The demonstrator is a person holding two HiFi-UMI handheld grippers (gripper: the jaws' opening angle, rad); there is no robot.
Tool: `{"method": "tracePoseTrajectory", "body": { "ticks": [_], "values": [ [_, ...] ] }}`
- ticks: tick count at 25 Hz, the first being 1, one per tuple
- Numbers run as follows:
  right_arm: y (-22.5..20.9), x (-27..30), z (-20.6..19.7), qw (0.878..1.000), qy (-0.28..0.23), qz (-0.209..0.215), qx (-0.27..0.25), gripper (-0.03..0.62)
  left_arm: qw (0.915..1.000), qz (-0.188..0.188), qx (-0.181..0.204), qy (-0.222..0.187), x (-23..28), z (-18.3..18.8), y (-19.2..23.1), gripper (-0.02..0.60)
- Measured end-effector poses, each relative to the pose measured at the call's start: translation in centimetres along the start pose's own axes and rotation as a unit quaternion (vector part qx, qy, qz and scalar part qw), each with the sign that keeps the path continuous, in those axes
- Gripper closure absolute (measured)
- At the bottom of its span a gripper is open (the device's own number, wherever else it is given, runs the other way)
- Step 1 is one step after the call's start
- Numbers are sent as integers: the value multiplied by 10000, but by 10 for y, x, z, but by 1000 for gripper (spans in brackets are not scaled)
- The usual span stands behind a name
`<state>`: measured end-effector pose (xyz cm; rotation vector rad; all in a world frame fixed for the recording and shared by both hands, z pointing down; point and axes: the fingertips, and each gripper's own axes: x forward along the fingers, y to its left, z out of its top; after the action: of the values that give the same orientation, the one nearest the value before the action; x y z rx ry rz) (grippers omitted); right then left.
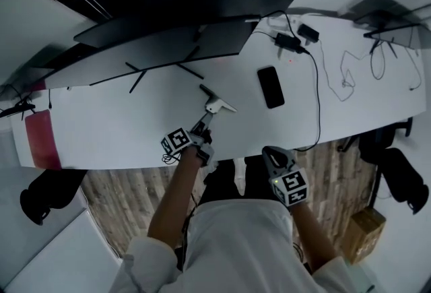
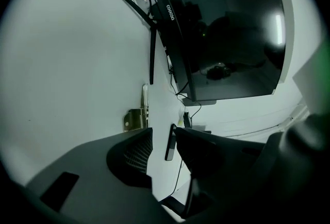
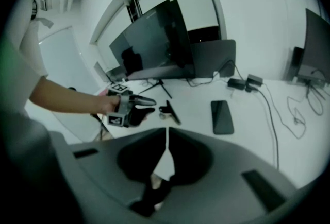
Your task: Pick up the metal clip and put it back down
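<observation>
In the head view, a white worktop (image 1: 121, 124) carries the metal clip (image 1: 217, 105) near its middle, lying flat, with a black phone (image 1: 271, 87) to its right and a dark monitor (image 1: 168, 42) at the far side. The left gripper (image 1: 204, 124) reaches over the near edge and its tips sit just beside the near end of the clip. The right gripper (image 1: 272, 152) hangs off the worktop, at the near edge and well right of the clip.

In the left gripper view, the fingers stand well apart with only bare worktop between them. The clip rests on the surface just beyond the tips and is not gripped. The phone shows edge-on farther off.

In the right gripper view, the fingers are pressed together with nothing between them. Beyond them the left gripper's spread fingers point at the clip, with the phone to the right.
</observation>
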<state>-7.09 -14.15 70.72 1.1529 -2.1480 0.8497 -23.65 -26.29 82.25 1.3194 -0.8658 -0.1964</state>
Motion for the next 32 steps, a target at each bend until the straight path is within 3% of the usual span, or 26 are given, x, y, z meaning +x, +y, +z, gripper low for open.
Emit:
{"method": "tracePoseTrajectory", "body": {
  "ticks": [3,12,19,32],
  "values": [
    [-5,4,1,10000,40,51,9,559,10000,25,-55,23,14,0,6,388],
    [-18,11,-1,9999,123,104,-3,559,9997,191,-119,-92,38,7,21,390],
    [-21,12,-8,9997,197,105,33,559,9990,265,-317,-178,44,11,29,538],
    [-34,2,4,9999,115,64,-106,559,9990,206,-247,-311,33,13,19,548]
  ]
}}
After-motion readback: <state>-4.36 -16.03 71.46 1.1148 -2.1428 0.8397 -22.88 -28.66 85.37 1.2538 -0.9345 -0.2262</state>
